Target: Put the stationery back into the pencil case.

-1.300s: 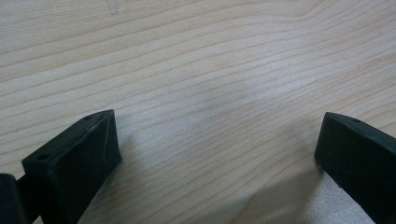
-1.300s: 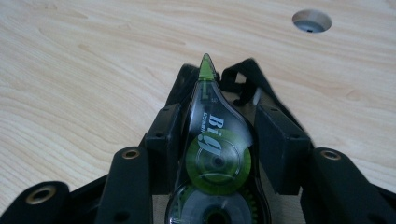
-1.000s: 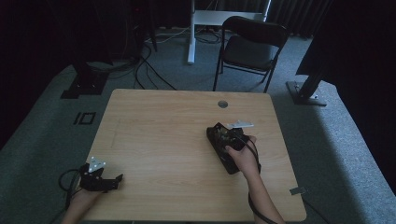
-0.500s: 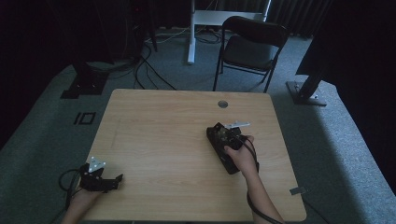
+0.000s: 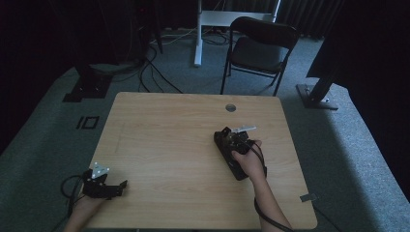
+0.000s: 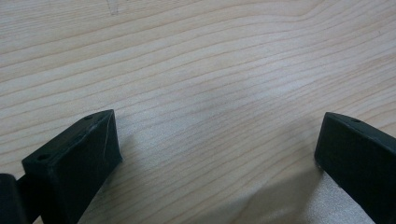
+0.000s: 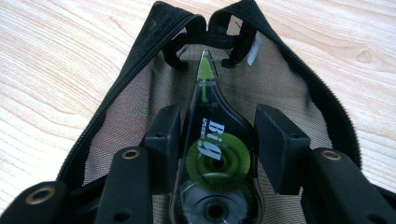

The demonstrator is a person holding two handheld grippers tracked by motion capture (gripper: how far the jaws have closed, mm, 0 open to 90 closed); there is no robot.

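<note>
Fingers (image 7: 161, 135) of my right gripper (image 7: 217, 140) straddle the correction tape dispenser (image 7: 212, 154), one jaw touching its side, the other a sliver off, so I read them as barely parted around it. It lies inside the unzipped black pouch (image 7: 116, 112), long axis along the jaws, green tip pointing away. My left gripper (image 6: 215, 154) hangs spread over bare table (image 6: 196, 56), well apart.

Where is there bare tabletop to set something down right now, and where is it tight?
Free: the middle of the table, between the left gripper at the near-left corner and the black pouch, and the whole far strip up to the round hole. Crowded: the right side, where the right gripper straddles a correction tape dispenser inside the pouch.
</note>
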